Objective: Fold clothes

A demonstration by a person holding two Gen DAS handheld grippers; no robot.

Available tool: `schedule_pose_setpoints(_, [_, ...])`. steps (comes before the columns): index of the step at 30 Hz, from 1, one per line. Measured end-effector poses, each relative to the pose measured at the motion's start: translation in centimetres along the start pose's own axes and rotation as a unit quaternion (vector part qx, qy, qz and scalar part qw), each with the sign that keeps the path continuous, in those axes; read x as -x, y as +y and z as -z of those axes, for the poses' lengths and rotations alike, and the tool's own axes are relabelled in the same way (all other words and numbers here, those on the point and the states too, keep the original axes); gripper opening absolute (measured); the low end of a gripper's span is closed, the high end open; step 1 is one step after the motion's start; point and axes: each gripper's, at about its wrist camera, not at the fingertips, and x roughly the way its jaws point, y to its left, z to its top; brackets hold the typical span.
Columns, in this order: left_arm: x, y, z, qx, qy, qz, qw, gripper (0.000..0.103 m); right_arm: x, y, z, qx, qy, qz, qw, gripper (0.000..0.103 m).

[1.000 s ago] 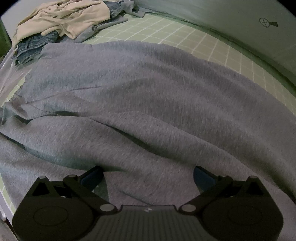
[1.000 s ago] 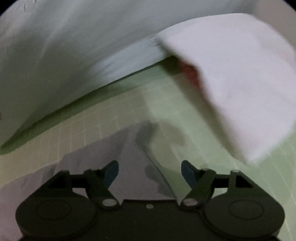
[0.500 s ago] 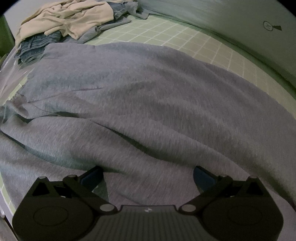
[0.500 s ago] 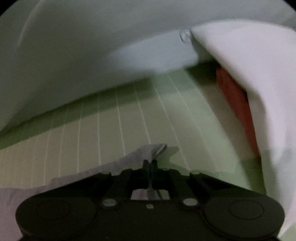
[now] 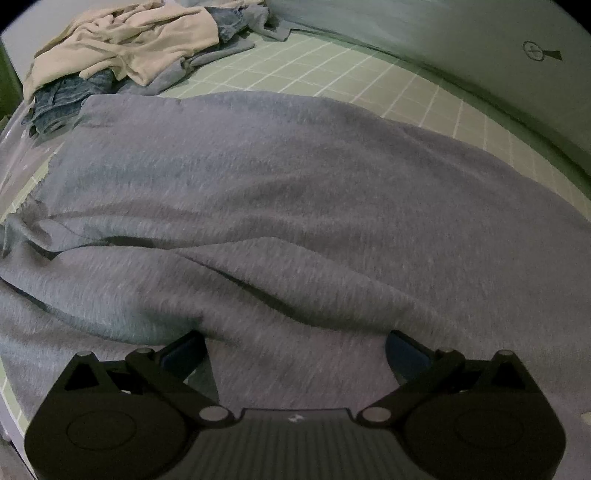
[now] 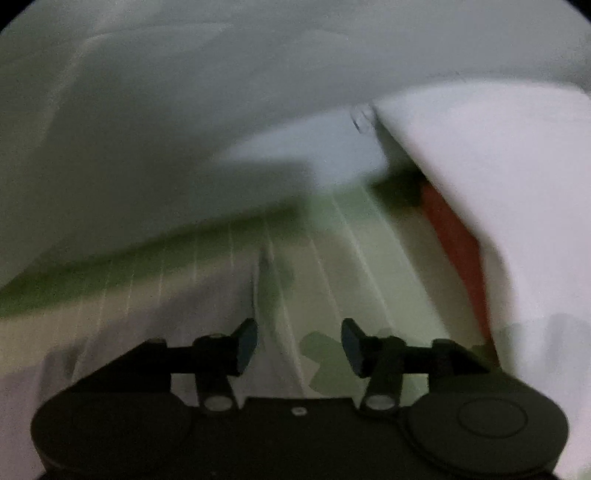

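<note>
A large grey garment lies spread over the green grid mat, with long creases on its near half. My left gripper hovers low over the near part, open wide, with grey cloth lying under and between its fingers. The right wrist view is blurred. There my right gripper has its jaws opening, and only mat shows between them. The grey garment's corner lies flat on the mat, reaching up beside the left fingertip.
A pile with a beige garment and denim sits at the mat's far left corner. A pale wall borders the far side. Right of my right gripper hangs white cloth over something red.
My right gripper shut over the grey corner half a second ago, and its jaws now stand apart with the corner lying on the mat. The left gripper has stayed open and still.
</note>
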Motion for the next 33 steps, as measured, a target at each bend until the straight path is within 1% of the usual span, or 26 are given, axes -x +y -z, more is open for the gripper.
schedule_pose_setpoints(4, [0.6, 0.1, 0.2, -0.015, 0.004, 0.009, 0.9998, 0.103, 4.7, -2.8, 7.3, -0.023, 0.029, 0.003, 0.999, 0.058])
schedule_pose_setpoints(7, [1.7, -0.3, 0.8, -0.023, -0.007, 0.025, 0.9994, 0.103, 7.9, -4.0, 11.6, -0.031, 0.042, -0.005, 0.999, 0.061])
schedule_pose_setpoints(10, [3.0, -0.7, 1.6, -0.030, -0.019, 0.042, 0.9985, 0.103, 10.1, -4.2, 14.6, -0.027, 0.042, -0.018, 0.999, 0.068])
schedule_pose_setpoints(15, [5.0, -1.1, 3.6, -0.055, -0.040, 0.059, 0.9960, 0.103, 10.4, -4.5, 16.4, -0.021, 0.038, -0.017, 0.999, 0.067])
schedule_pose_setpoints(17, [5.8, -0.9, 4.4, -0.063, -0.048, 0.063, 0.9949, 0.103, 10.9, -4.4, 16.5, -0.012, 0.043, -0.023, 0.999, 0.062])
schedule_pose_setpoints(20, [7.0, 0.5, 5.8, -0.065, -0.060, 0.062, 0.9942, 0.103, 11.3, -4.0, 17.0, 0.000, 0.051, -0.034, 0.998, 0.054])
schedule_pose_setpoints(22, [7.7, 1.7, 6.7, -0.062, -0.067, 0.058, 0.9941, 0.103, 11.3, -3.9, 17.4, 0.007, 0.052, -0.026, 0.998, 0.033])
schedule_pose_setpoints(23, [8.1, 2.3, 7.1, -0.055, -0.069, 0.056, 0.9946, 0.103, 11.4, -3.8, 17.6, 0.013, 0.049, -0.014, 0.999, 0.025])
schedule_pose_setpoints(24, [8.3, 3.1, 7.4, -0.047, -0.069, 0.054, 0.9951, 0.103, 11.4, -3.9, 17.6, 0.016, 0.047, -0.005, 0.999, 0.000])
schedule_pose_setpoints(27, [8.9, 5.9, 8.0, -0.021, -0.071, 0.046, 0.9961, 0.103, 11.2, -4.8, 17.6, 0.008, 0.035, 0.022, 0.999, 0.000])
schedule_pose_setpoints(29, [8.9, 7.6, 7.8, -0.013, -0.074, 0.040, 0.9964, 0.103, 11.0, -5.7, 17.3, -0.016, 0.026, 0.046, 0.998, 0.000])
schedule_pose_setpoints(31, [9.1, 9.6, 7.2, -0.015, -0.077, 0.035, 0.9963, 0.103, 10.7, -6.0, 16.9, -0.040, 0.025, 0.072, 0.996, 0.001])
schedule_pose_setpoints(33, [9.2, 11.3, 6.3, -0.023, -0.082, 0.031, 0.9959, 0.103, 10.7, -5.0, 16.8, -0.041, 0.028, 0.097, 0.994, 0.003])
